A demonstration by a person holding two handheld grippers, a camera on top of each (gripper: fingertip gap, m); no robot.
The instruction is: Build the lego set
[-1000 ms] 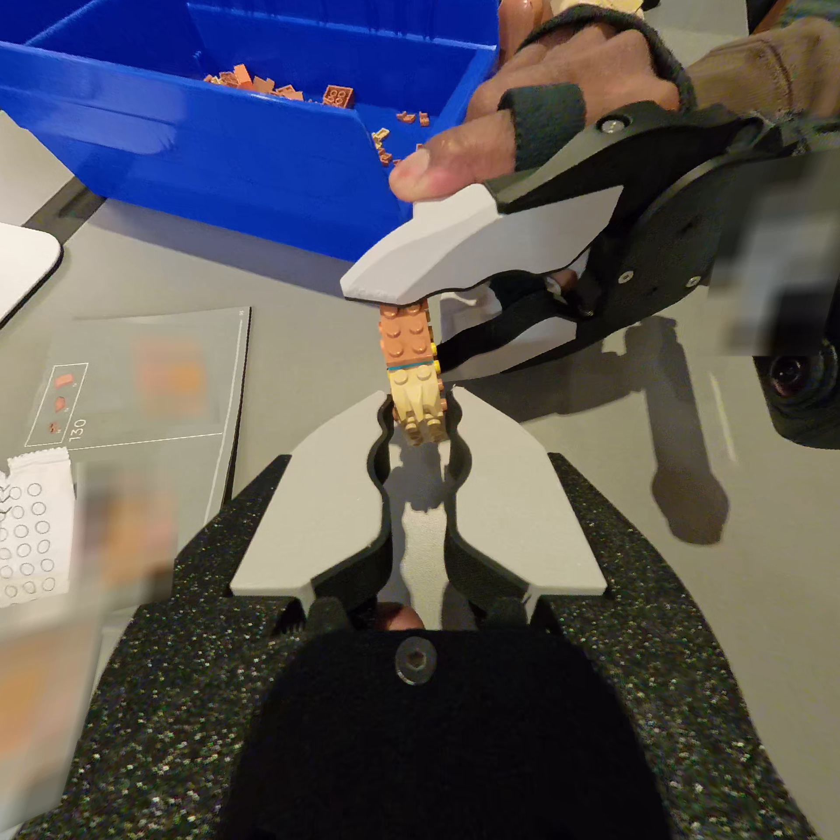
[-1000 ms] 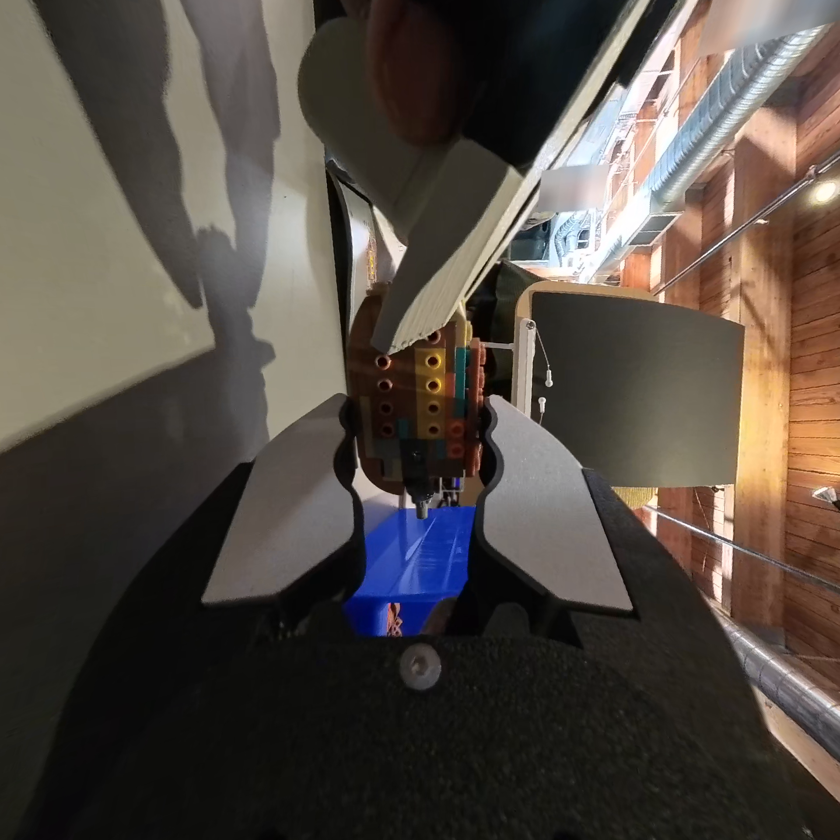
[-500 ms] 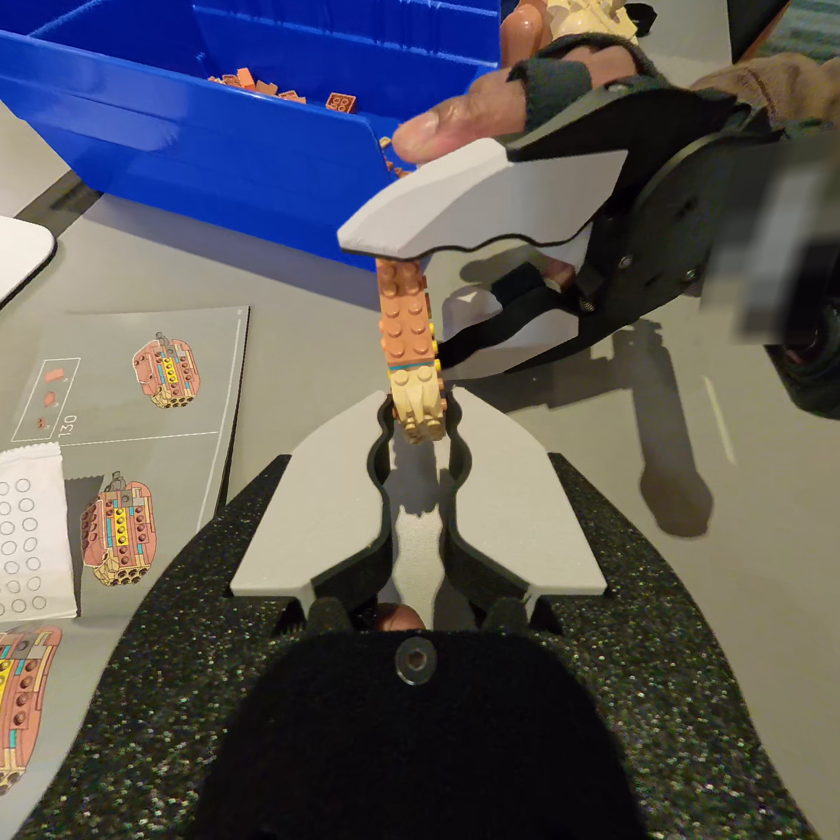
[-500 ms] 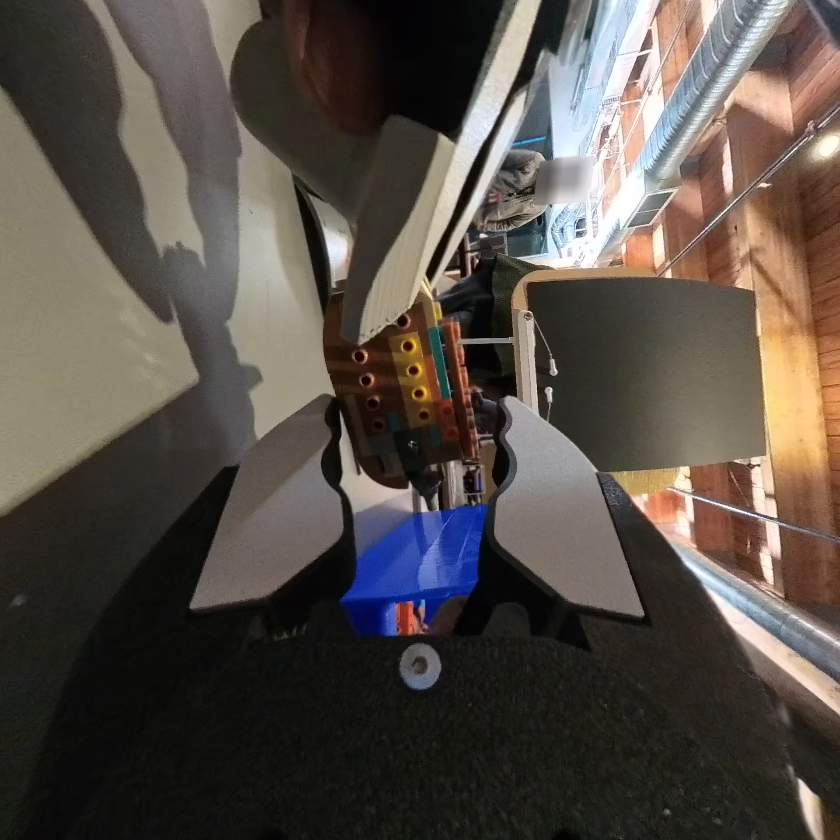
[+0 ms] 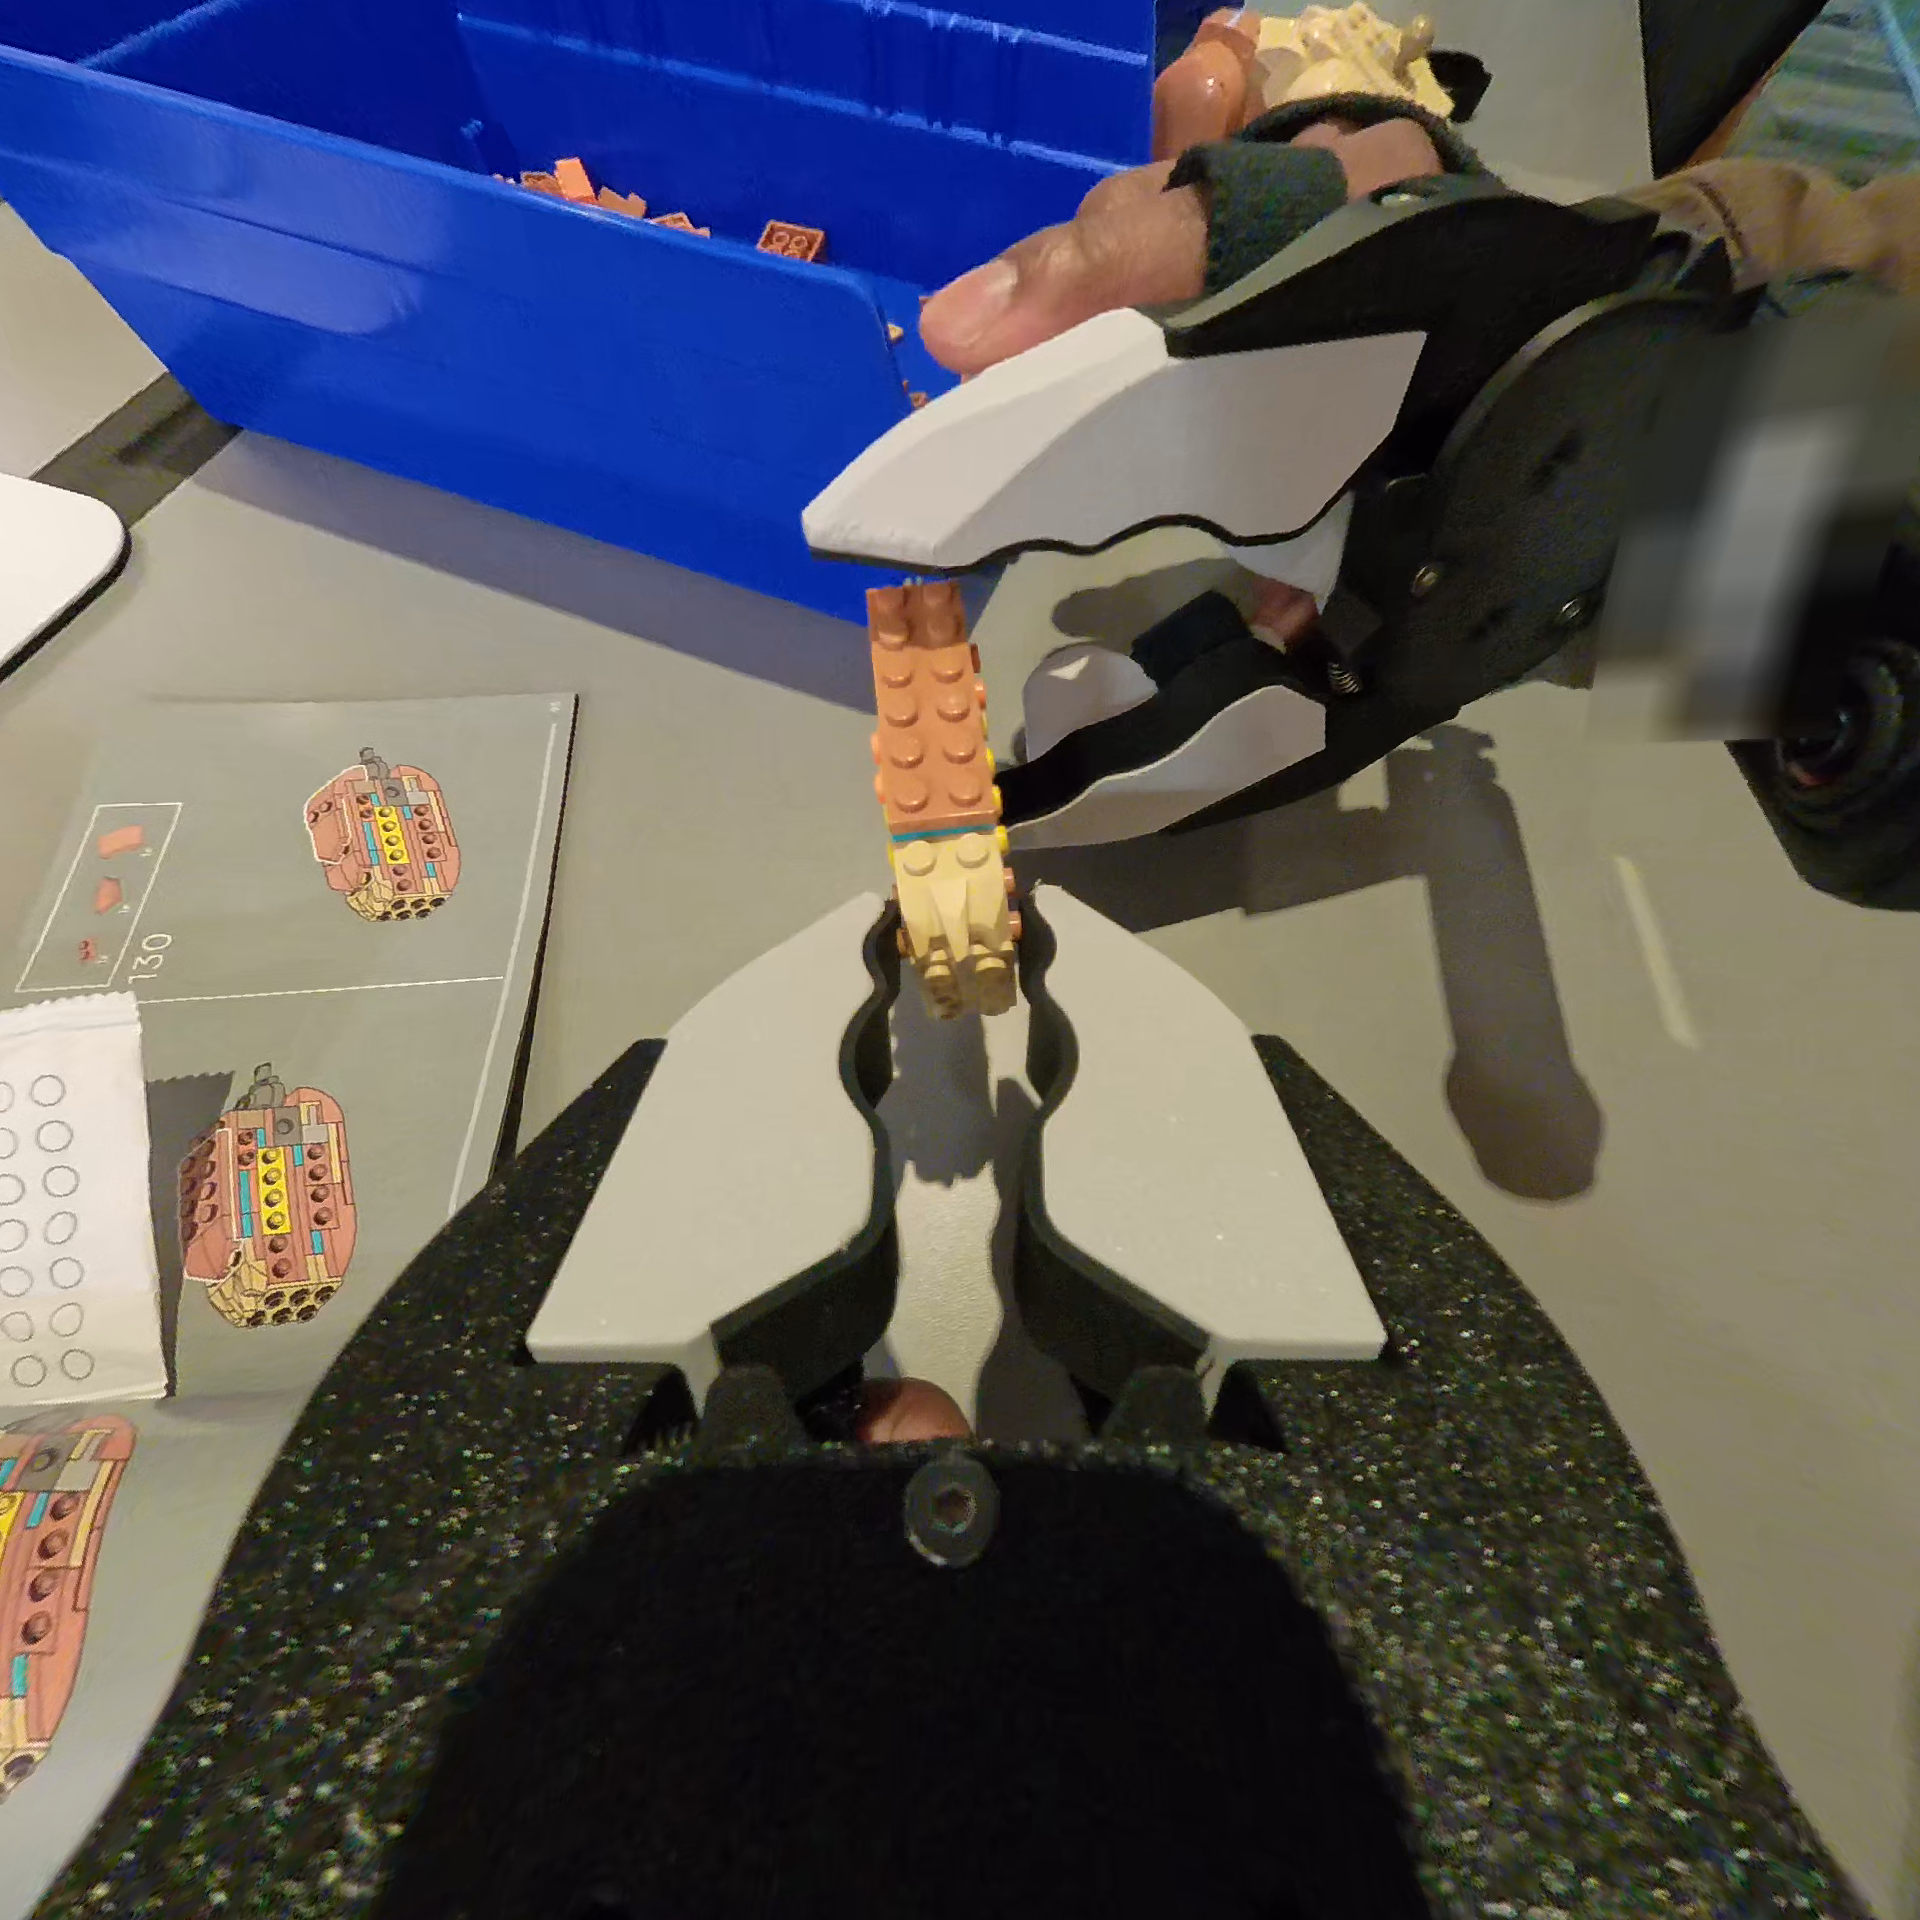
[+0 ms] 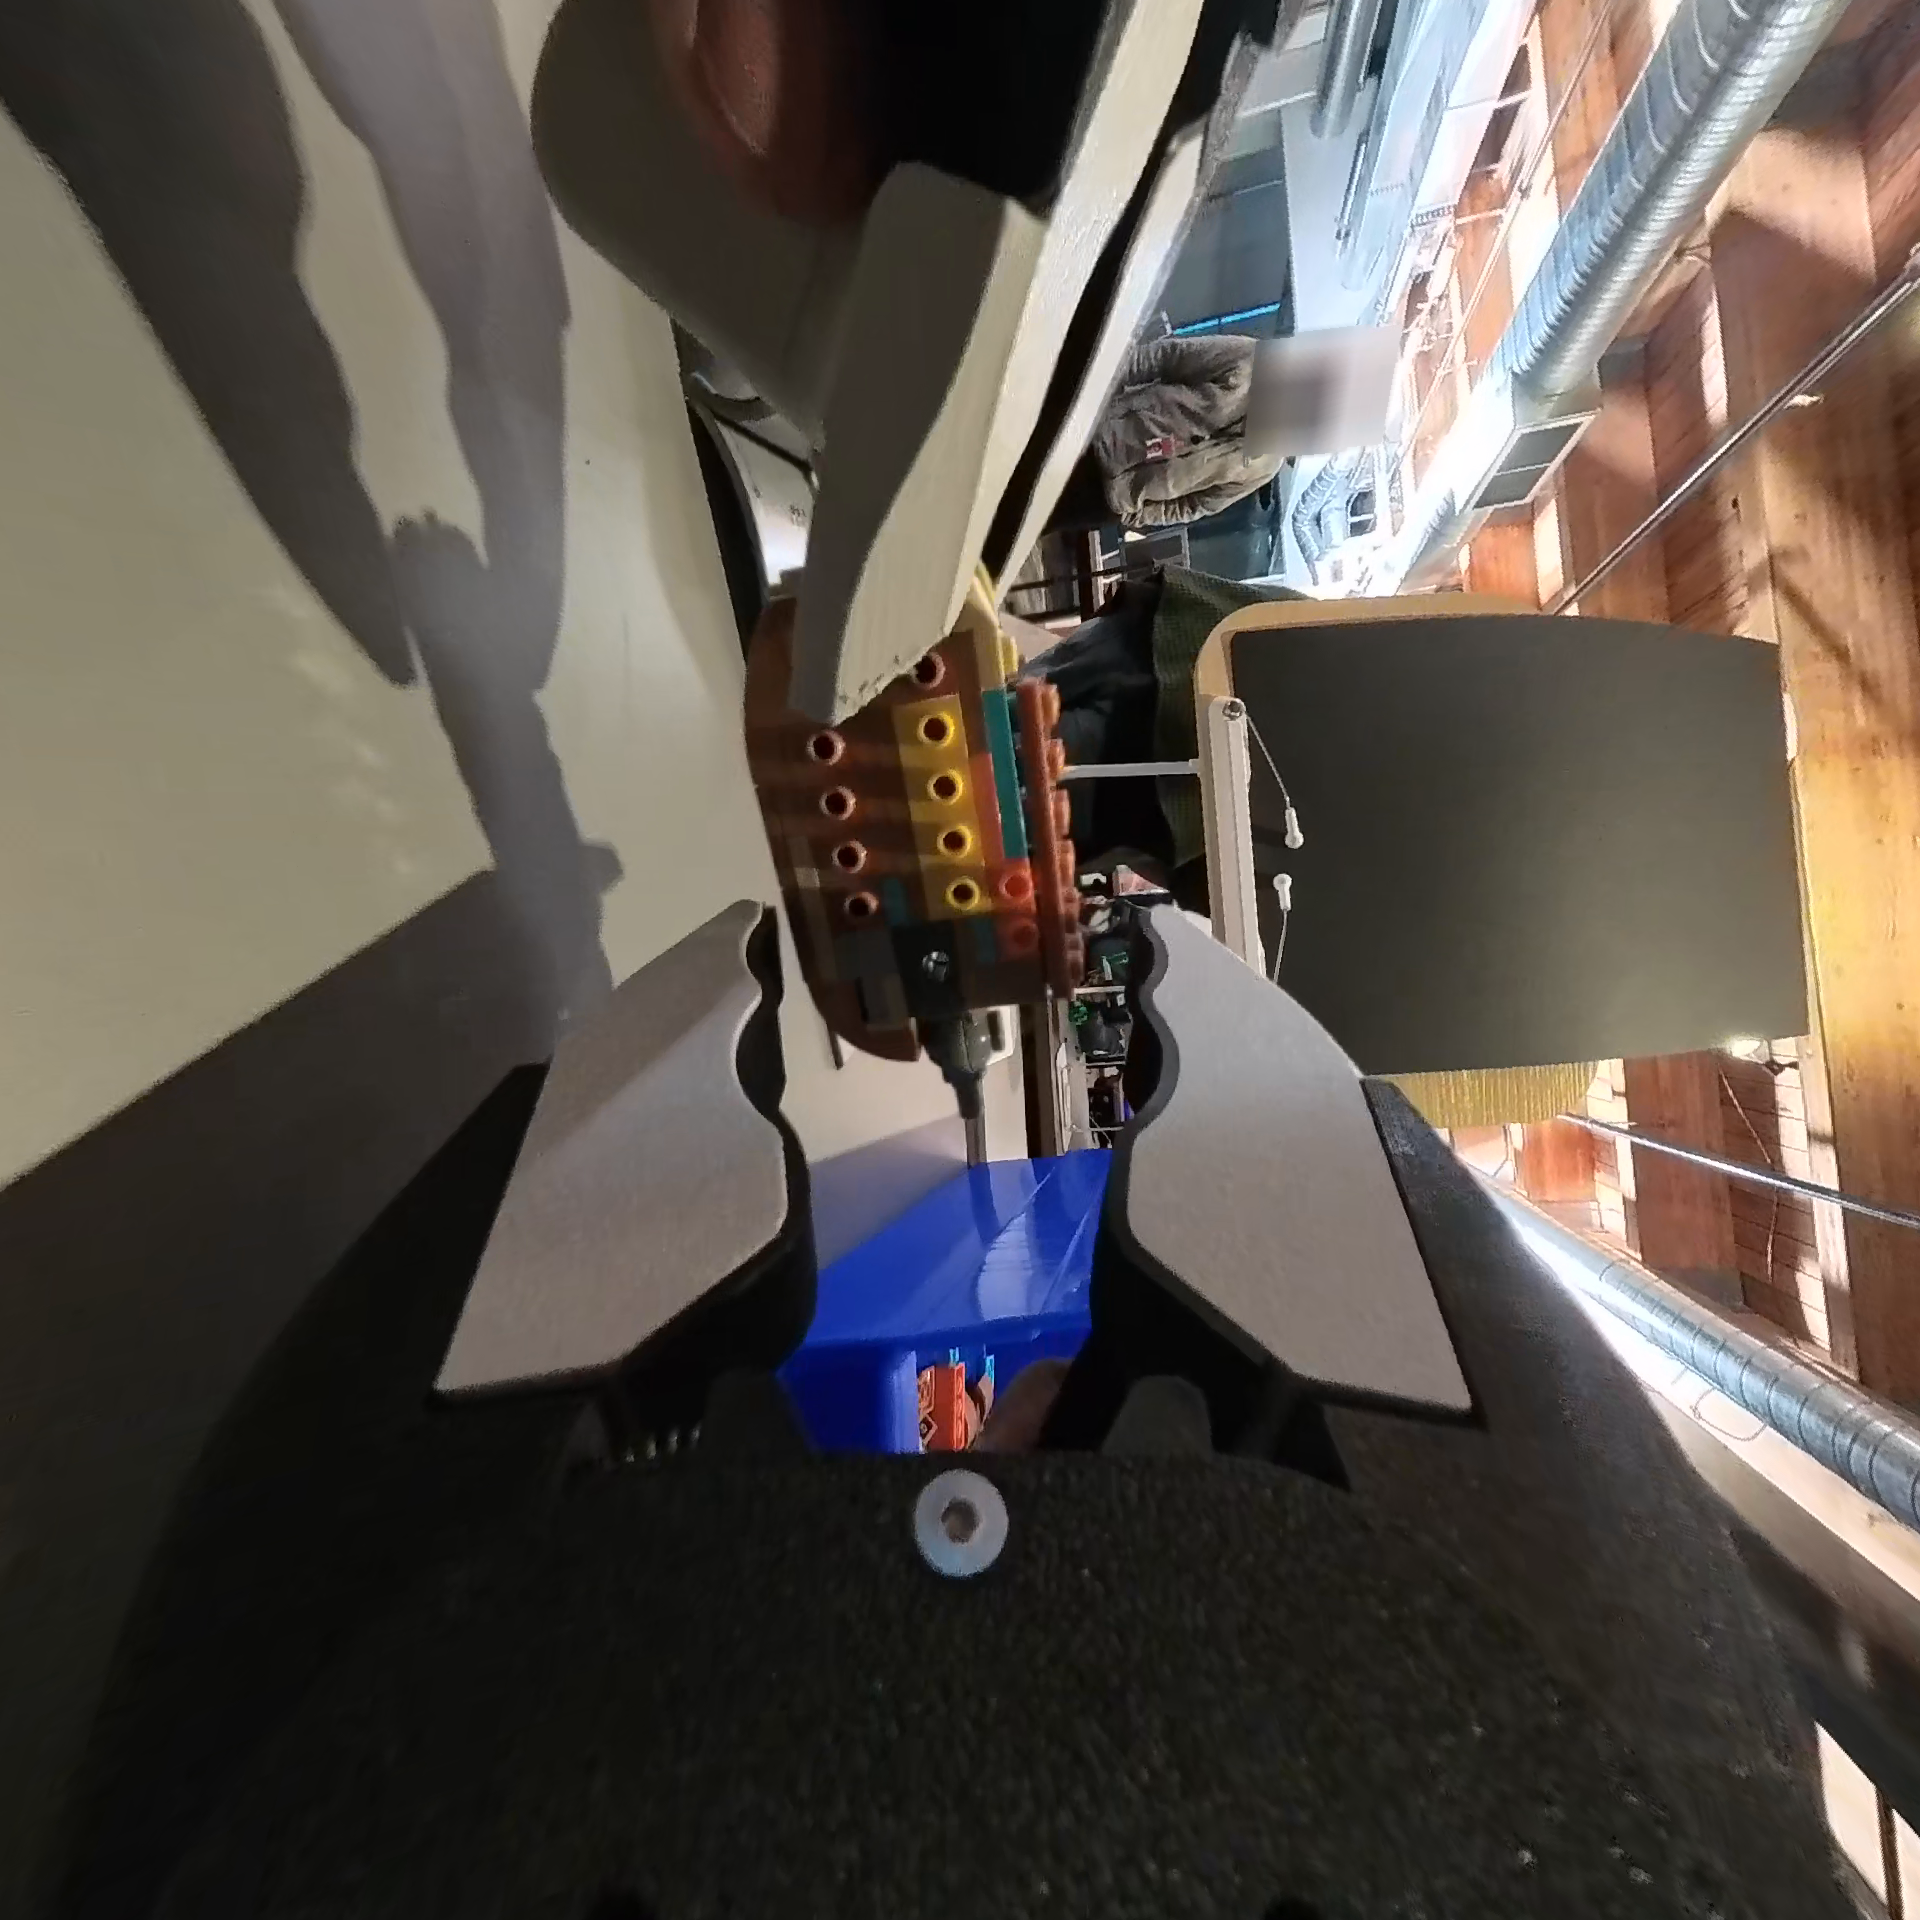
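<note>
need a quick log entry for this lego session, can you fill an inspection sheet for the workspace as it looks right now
surface: grey table, shadows of the grippers on it.
job's things: lego model, brown and tan with yellow and teal parts, held in the air; open instruction booklet lying flat on the left.
clutter: blue bin with loose brown bricks; white perforated sheet on the booklet; a second built piece behind the hand.
grippers: left gripper shut on the model's tan end; right gripper open, its fingers either side of the model.
cables: nothing seen.
surroundings: wood-panelled wall, metal ducts, a dark board, a person far off.
</note>
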